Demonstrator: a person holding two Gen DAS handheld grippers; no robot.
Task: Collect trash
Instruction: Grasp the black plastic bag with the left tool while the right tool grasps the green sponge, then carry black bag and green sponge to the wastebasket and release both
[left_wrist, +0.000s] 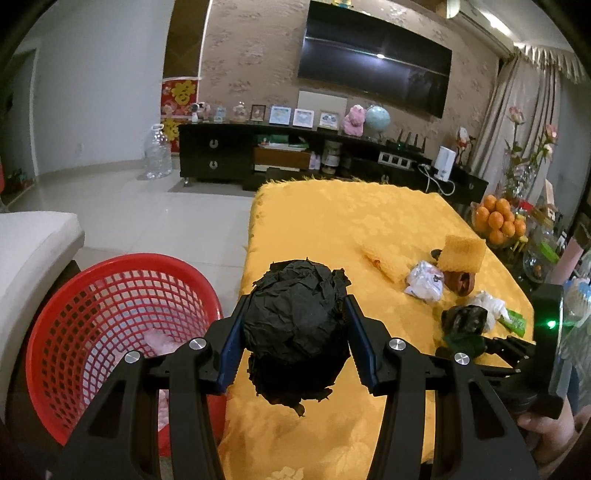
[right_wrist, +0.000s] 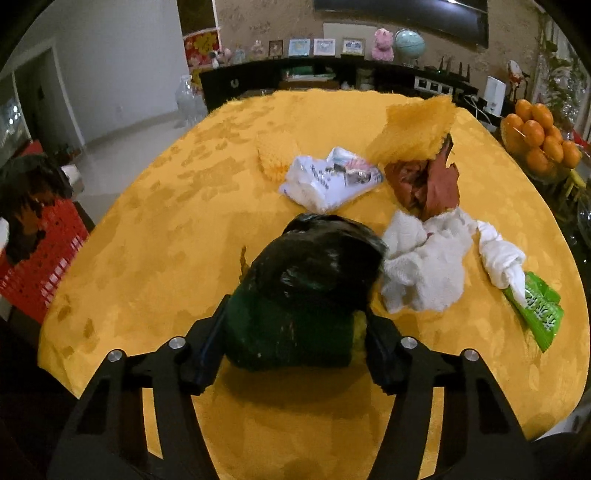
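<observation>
My left gripper (left_wrist: 295, 306) is shut on a ball of crumpled black paper (left_wrist: 295, 321), held above the left edge of the yellow-clothed table (left_wrist: 332, 214), beside the red mesh basket (left_wrist: 74, 306). My right gripper (right_wrist: 295, 314) is shut on a dark green and black plastic bundle (right_wrist: 310, 291) just above the table (right_wrist: 147, 240). More trash lies on the cloth: a white printed wrapper (right_wrist: 328, 177), yellow foam netting (right_wrist: 417, 125), a brown crumpled wrapper (right_wrist: 424, 181), white tissue (right_wrist: 424, 266) and a green snack packet (right_wrist: 535, 306).
The red basket stands on the floor left of the table and holds something pale pink (left_wrist: 162, 343). A bowl of oranges (right_wrist: 543, 140) sits at the table's right. A dark TV cabinet (left_wrist: 258, 155) and a large water bottle (left_wrist: 157, 151) stand beyond.
</observation>
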